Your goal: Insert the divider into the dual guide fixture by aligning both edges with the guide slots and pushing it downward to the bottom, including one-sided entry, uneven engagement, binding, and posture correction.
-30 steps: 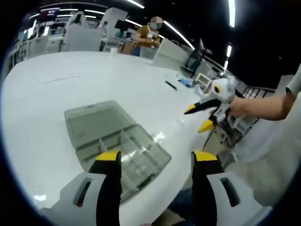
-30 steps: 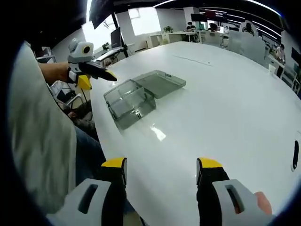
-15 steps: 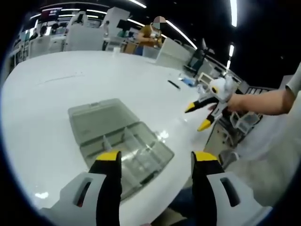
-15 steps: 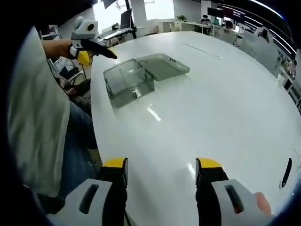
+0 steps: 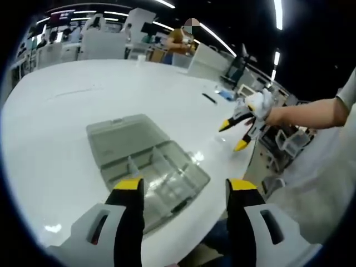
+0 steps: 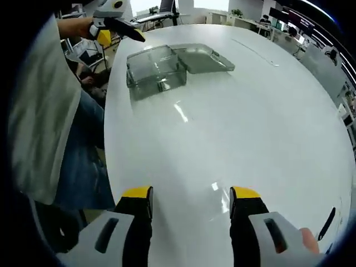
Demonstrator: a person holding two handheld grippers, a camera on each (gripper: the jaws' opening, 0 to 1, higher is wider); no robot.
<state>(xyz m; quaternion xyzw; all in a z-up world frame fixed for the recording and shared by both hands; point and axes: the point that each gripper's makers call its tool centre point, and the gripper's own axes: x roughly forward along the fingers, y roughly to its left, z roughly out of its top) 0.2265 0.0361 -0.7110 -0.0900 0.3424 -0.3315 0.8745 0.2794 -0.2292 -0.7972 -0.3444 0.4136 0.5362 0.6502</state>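
In the left gripper view we've got the clear plastic box (image 5: 147,169) sitting on the white table (image 5: 61,117), lid flipped open and lying flat on the far-left side. The compartment part is nearest us, with a thin clear divider (image 5: 131,165) standing up inside it, though we can't tell how far it's seated. Our left gripper (image 5: 182,189) hangs just over the box's near edge, jaws spread wide with nothing between them. Off to the right, our right gripper (image 5: 240,131) is held out past the table edge, well apart from the box, yellow tips parted and empty.

In the right gripper view, the left gripper (image 6: 119,29) sits top left beside the box (image 6: 157,69), which is well away across the table (image 6: 250,111). The right gripper (image 6: 191,197) is wide open, empty, above bare tabletop.
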